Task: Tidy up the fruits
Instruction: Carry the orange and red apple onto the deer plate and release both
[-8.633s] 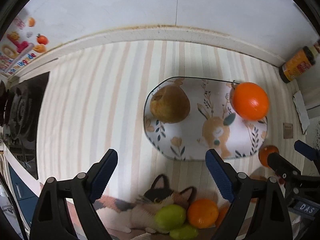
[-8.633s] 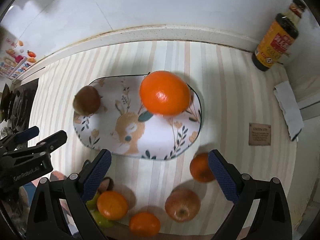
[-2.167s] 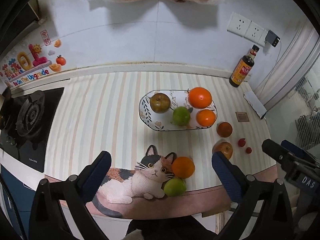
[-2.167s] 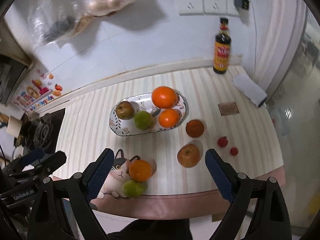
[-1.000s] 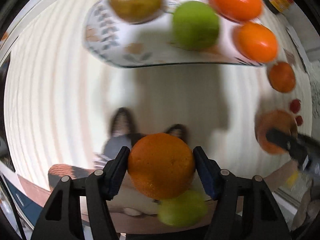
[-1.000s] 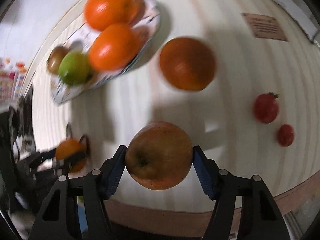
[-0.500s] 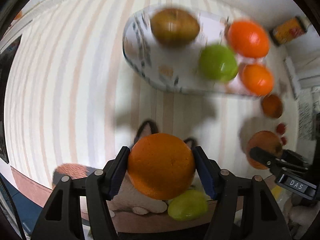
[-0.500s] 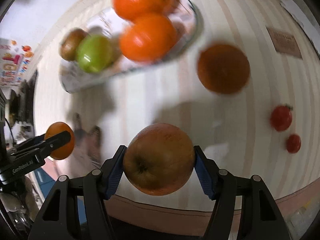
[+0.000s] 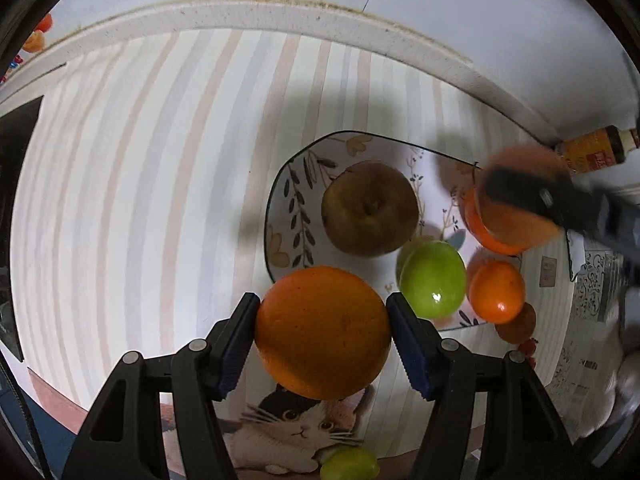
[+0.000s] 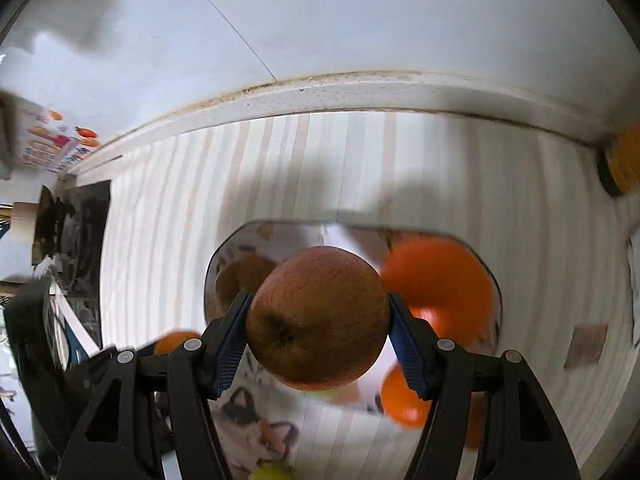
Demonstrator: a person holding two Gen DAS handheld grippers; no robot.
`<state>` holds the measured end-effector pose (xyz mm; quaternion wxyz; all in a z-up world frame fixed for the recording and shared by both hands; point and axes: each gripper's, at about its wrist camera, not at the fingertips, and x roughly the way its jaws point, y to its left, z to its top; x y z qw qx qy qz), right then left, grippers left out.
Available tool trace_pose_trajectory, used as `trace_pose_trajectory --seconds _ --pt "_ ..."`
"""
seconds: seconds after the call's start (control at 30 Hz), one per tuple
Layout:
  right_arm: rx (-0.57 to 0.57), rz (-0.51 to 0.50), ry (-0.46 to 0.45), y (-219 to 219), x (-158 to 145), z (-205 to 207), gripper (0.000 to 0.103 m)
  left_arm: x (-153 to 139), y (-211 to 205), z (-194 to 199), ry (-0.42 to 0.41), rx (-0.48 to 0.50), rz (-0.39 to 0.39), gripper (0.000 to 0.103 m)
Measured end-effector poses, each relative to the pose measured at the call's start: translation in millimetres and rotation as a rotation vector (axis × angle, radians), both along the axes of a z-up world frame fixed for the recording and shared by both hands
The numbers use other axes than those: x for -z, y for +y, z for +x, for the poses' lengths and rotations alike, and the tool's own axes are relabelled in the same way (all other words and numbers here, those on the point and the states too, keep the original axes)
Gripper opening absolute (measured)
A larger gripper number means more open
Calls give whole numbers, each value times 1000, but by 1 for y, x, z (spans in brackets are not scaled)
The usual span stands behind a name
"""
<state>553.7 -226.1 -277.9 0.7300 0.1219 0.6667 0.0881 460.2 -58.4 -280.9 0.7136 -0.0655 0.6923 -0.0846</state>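
Now the striped counter (image 9: 132,184) is seen spread below, and on it the patterned plate (image 9: 288,184) is loaded with a brownish fruit (image 9: 370,214), a green fruit (image 9: 432,278) and two oranges. Over the plate's near edge an orange (image 9: 322,332) is clamped by the left gripper (image 9: 322,338). Above the plate a reddish-brown apple (image 10: 318,318) is gripped by the right gripper (image 10: 318,336).

Pale wall (image 10: 360,20), striped counter covering (image 9: 120,200), black stove (image 10: 76,224) (far left), soft shadows
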Motion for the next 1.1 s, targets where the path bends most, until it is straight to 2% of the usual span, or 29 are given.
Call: trace_pose_trajectory --seconds 0.33,0.37,0.4,0.43,0.5,0.7,0.87,1.1 --pt "-83 -39 146 11 46 23 70 31 -8 18 76 -33 4 63" --pt "-90 -40 137 13 46 23 73 31 -8 18 70 -32 11 64" --pt "-91 -36 136 15 46 22 83 32 -9 19 62 -30 22 64" --pt "-85 -28 136 15 45 21 91 32 -10 19 56 -26 27 66" --pt "-74 -45 118 12 38 21 94 29 -10 19 42 -29 15 93" --pt "-37 -109 23 -8 0 1 94 8 -10 15 -9 -27 17 95" --pt "-1 -207 -64 -28 -28 -45 94 -14 -7 3 -88 -11 87 95" --pt "61 -229 -106 -52 -45 -113 94 -36 -3 -26 -157 16 161 95"
